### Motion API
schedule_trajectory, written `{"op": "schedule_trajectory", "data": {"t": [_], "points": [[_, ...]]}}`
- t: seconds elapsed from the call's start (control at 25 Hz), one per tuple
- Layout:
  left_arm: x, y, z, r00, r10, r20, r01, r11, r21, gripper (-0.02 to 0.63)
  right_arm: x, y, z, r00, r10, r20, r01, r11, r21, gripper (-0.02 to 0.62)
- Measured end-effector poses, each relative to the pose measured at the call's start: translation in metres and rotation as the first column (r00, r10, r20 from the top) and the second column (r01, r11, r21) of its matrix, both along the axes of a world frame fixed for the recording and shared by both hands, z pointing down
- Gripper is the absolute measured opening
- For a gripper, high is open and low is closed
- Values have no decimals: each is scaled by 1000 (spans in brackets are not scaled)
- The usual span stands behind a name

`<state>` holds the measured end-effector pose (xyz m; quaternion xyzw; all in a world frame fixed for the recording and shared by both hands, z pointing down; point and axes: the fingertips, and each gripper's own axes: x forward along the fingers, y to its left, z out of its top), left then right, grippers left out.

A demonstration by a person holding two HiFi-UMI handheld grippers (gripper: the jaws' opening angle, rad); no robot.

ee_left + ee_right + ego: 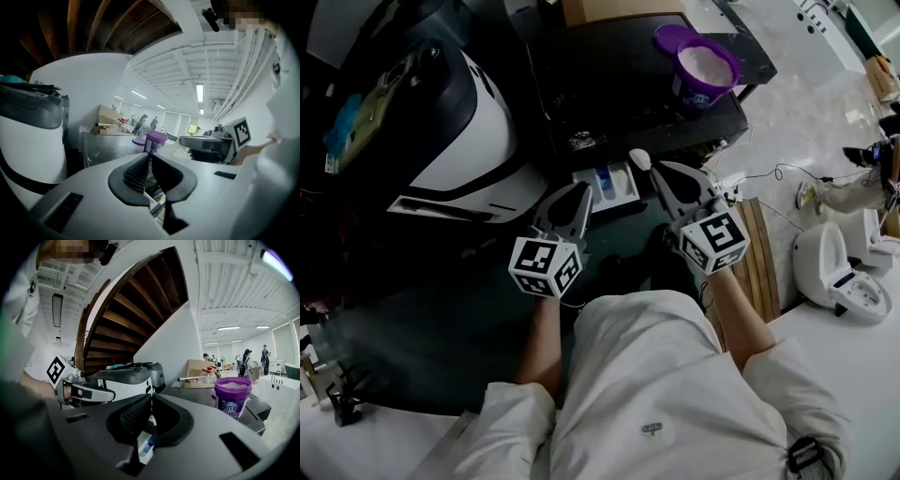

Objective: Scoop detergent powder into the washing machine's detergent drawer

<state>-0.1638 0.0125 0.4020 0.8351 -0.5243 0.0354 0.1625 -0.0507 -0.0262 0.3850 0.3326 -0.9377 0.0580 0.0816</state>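
Observation:
The open white detergent drawer (614,187), with a blue insert, juts out below the black table (619,103). On that table stands a purple tub (705,70) of white powder, its lid (673,37) lying beside it. My left gripper (584,187) is shut and empty, with its tips at the drawer's left edge. My right gripper (656,171) is shut too, just right of the drawer. A small white rounded thing (639,159) sits at its tip; I cannot tell what it is. The right gripper view looks past its own shut gripper (151,398) to the tub (233,399).
The black-and-white washing machine (459,131) fills the left side. Cables and wooden planks (759,253) lie on the floor to the right, with a white toilet-like fixture (839,272) beyond them. A person's white-clothed body takes up the lower middle of the head view.

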Motion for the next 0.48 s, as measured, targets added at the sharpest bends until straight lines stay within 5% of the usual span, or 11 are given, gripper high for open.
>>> {"op": "schedule_trajectory", "data": {"t": [0.48], "points": [[-4, 0, -15, 999, -26, 26, 24, 998, 55, 20, -3, 0, -22, 1000, -9, 16, 8, 999, 45, 11]]}}
